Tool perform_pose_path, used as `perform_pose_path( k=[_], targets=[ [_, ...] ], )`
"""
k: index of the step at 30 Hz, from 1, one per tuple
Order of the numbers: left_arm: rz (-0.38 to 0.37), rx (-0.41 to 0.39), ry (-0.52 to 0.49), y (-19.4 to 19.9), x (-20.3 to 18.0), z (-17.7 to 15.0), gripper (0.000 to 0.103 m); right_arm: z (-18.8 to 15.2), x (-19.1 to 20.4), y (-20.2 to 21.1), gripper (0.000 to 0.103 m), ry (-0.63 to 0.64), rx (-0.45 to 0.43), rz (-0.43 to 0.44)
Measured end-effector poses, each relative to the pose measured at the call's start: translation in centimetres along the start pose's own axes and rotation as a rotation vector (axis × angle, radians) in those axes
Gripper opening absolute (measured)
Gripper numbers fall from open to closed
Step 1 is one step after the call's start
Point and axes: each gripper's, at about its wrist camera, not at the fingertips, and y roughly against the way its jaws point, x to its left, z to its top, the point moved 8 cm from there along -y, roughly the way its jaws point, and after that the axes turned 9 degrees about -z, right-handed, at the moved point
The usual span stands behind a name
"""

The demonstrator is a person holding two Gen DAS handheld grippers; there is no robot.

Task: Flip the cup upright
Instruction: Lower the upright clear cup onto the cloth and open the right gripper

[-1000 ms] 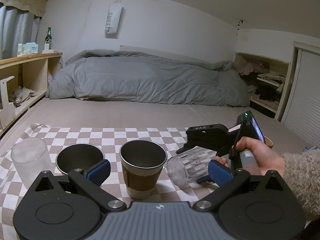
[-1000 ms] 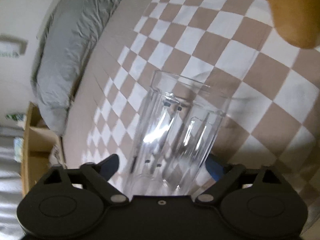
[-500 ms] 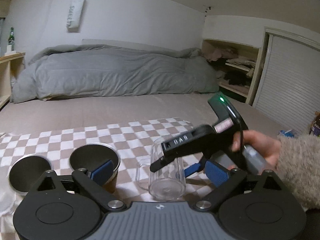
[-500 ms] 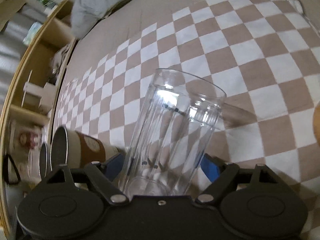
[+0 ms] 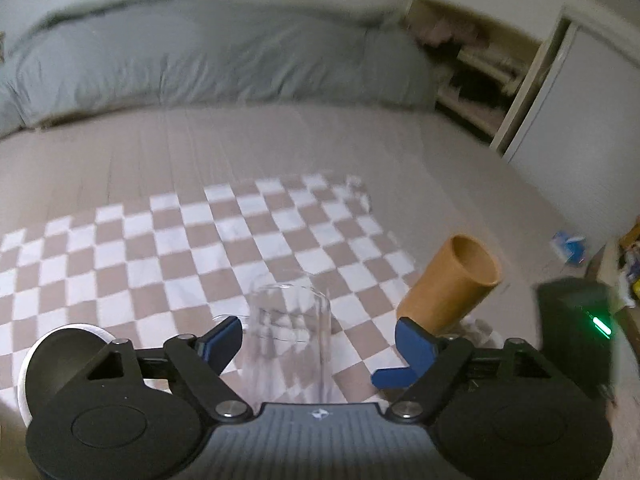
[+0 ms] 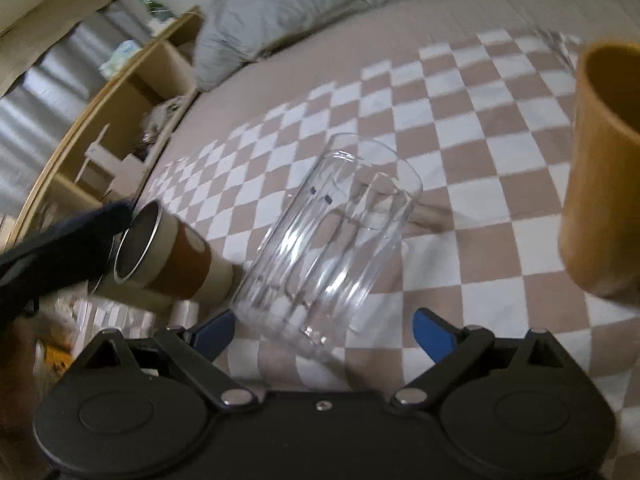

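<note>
Left wrist view: the left tool (image 5: 318,340) has swung right, fingers wide apart around nothing; the clear cup (image 5: 289,330), blurred, now seems to stand low centre on the checked cloth (image 5: 168,248).

Right wrist view: the right tool (image 6: 322,330) has spread and let go of the cup (image 6: 328,240), so the flip looks done.

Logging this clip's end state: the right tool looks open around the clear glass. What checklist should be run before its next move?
1. Clear glass mouth up, base on checkered cloth: ok.
2. Right tool open: ok.
3. Both its pads off the glass: cannot tell on one side.
4. Left tool open, holding nothing: ok.
5. Orange cup mouth up: ok.
6. Retreat path behind the right tool: cannot tell.
</note>
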Motion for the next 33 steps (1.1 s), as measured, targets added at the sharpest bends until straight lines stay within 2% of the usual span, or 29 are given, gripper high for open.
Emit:
perform_pose_path(
  k=[3, 9, 14, 19, 22, 24, 27, 33],
  targets=[
    [0.056, 0.083, -0.015, -3.3, 0.5, 0.7, 0.081, -0.4, -0.3, 0.4, 0.096, 0.024, -0.018, -0.001],
    [0.16, 0.229, -0.116, -7.8, 1.7, 0.9, 0.081, -0.5, -0.7, 2.2, 0.096, 0.071, -0.077, 0.008],
    [0.191, 0.304, -0.164, -9.7, 1.8, 1.1, 0.081, -0.6, -1.2, 3.0, 0.096, 0.092, -0.094, -0.002],
    [0.233, 0.367, -0.152, -11.5, 2.6, 0.7, 0.078, -0.7, -1.6, 3.1, 0.096, 0.087, -0.091, -0.024],
    [0.238, 0.337, -0.144, -11.3, 2.6, 0.7, 0.076, -0.8, -2.0, 3.5, 0.096, 0.087, -0.098, -0.037],
    [0.231, 0.29, -0.16, -10.5, 2.2, 0.7, 0.076, -0.8, -2.2, 3.9, 0.096, 0.088, -0.108, -0.046],
    [0.198, 0.201, -0.146, -8.6, 1.6, 1.1, 0.076, -0.5, -2.7, 4.8, 0.096, 0.075, -0.139, -0.058],
    [0.148, -0.033, -0.128, -4.5, 0.3, 2.2, 0.075, 0.2, -2.8, 6.8, 0.095, 0.092, -0.219, -0.104]
  ],
)
